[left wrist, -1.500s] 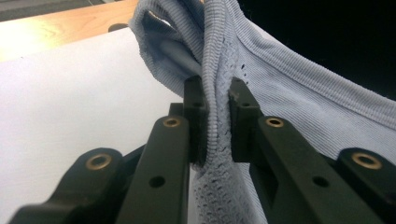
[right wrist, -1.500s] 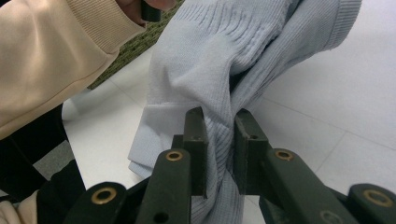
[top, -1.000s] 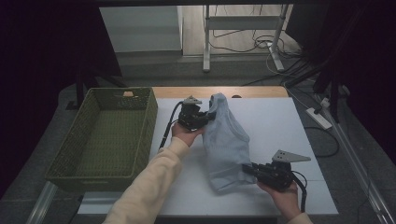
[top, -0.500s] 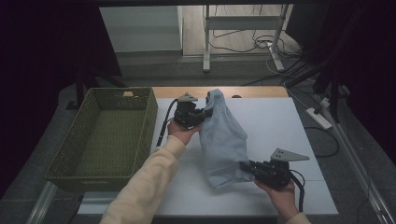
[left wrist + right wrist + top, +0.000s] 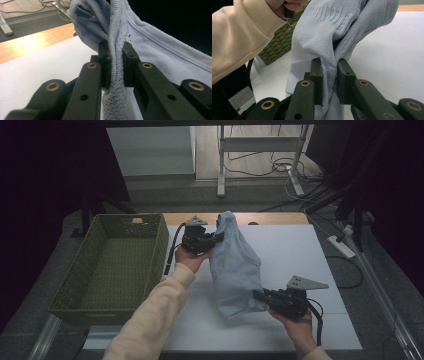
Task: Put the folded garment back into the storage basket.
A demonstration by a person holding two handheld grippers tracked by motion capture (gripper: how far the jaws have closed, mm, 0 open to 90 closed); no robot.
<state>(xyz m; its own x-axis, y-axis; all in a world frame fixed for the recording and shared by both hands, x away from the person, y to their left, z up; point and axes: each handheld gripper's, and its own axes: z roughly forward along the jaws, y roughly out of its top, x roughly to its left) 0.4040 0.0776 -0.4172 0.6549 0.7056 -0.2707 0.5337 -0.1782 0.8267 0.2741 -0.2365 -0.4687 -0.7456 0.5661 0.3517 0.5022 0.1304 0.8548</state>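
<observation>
A pale blue knitted garment [image 5: 235,267] hangs stretched between both grippers above the white table top [image 5: 295,250]. My left gripper [image 5: 216,238] is shut on its far upper end; in the left gripper view the ribbed fabric [image 5: 115,62] is pinched between the jaws. Near the front of the table, my right gripper [image 5: 257,296] is shut on the garment's lower end, and the knit [image 5: 329,75] is bunched between its jaws. The cream sleeve [image 5: 239,37] of the left arm is seen in the right gripper view.
A green woven basket [image 5: 117,265] stands on the left side of the table, with nothing inside. A wooden strip [image 5: 270,218] runs along the table's far edge. Cables and metal stand legs [image 5: 220,165] lie on the floor beyond.
The left gripper has lifted slightly with the garment's top end, so the cloth stands more upright. The right gripper has barely moved.
</observation>
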